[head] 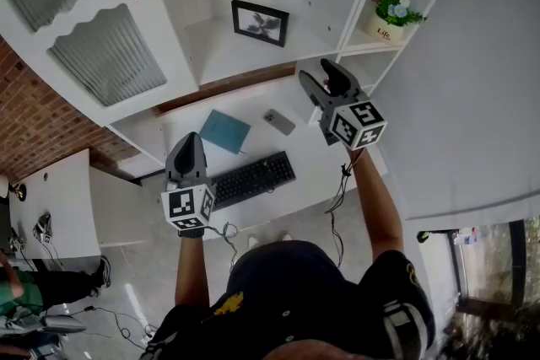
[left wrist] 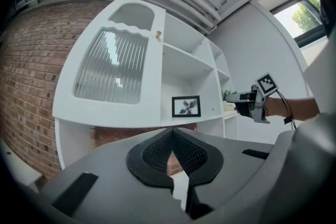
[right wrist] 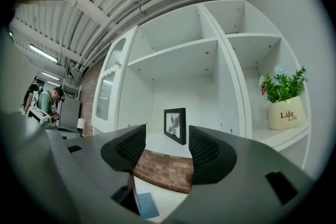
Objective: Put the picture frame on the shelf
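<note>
Right claw (head: pixel 321 73), jaws apart and empty, should back straight away from picture frame (head: pixel 260 22) standing upright on shelf (head: pixel 224 63); left claw (head: pixel 189 139) closed.

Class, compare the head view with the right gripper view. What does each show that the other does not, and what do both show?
Only the head view shows the keyboard, the phone and the left hand-held gripper with its marker cube.

Only the right gripper view shows the ceiling pipes, and it looks straight through the empty gap between its open jaws.

Both show the picture frame standing on the shelf, the potted plant, the teal book on the desk and the right hand-held gripper.
</note>
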Available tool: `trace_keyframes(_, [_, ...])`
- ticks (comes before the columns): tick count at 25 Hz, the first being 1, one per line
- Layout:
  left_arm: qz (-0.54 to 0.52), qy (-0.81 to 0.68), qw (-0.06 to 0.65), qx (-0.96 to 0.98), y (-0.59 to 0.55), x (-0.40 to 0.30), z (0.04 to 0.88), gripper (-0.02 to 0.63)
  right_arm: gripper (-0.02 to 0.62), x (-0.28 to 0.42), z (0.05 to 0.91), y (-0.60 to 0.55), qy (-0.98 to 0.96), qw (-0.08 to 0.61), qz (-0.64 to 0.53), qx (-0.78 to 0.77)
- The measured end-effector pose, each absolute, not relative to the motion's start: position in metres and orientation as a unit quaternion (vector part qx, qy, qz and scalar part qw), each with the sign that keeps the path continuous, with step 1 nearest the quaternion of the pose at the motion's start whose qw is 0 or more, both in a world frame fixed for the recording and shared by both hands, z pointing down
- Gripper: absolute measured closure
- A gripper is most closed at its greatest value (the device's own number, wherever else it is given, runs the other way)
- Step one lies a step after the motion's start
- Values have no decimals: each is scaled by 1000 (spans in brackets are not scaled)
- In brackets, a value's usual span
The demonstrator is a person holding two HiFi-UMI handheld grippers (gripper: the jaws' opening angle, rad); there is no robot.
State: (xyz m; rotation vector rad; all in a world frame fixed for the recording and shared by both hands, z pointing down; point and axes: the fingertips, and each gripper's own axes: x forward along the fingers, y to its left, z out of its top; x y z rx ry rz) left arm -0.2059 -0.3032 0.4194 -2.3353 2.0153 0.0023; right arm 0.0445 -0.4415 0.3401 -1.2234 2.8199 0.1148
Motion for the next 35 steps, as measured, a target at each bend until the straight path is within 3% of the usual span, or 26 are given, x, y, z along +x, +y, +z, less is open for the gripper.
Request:
trace_keyframes(8, [-17,659,22,-752,-283,-234,428,588,384,103,367,-392,891,65,12,-450])
trace_keyframes(16, [-35,650,8,-759,-275,-232,445,588,411,137,406,-356,871,48,-1,-489])
trace_keyframes(27, [-25,629,4,-777,-265,-209,443,588,437,128,381,-314,886,74,34,-457])
trace_keyframes(35, [-13,621,39,-783,-261,-192,428,588,497,110,372,-304,889,81,67,-445])
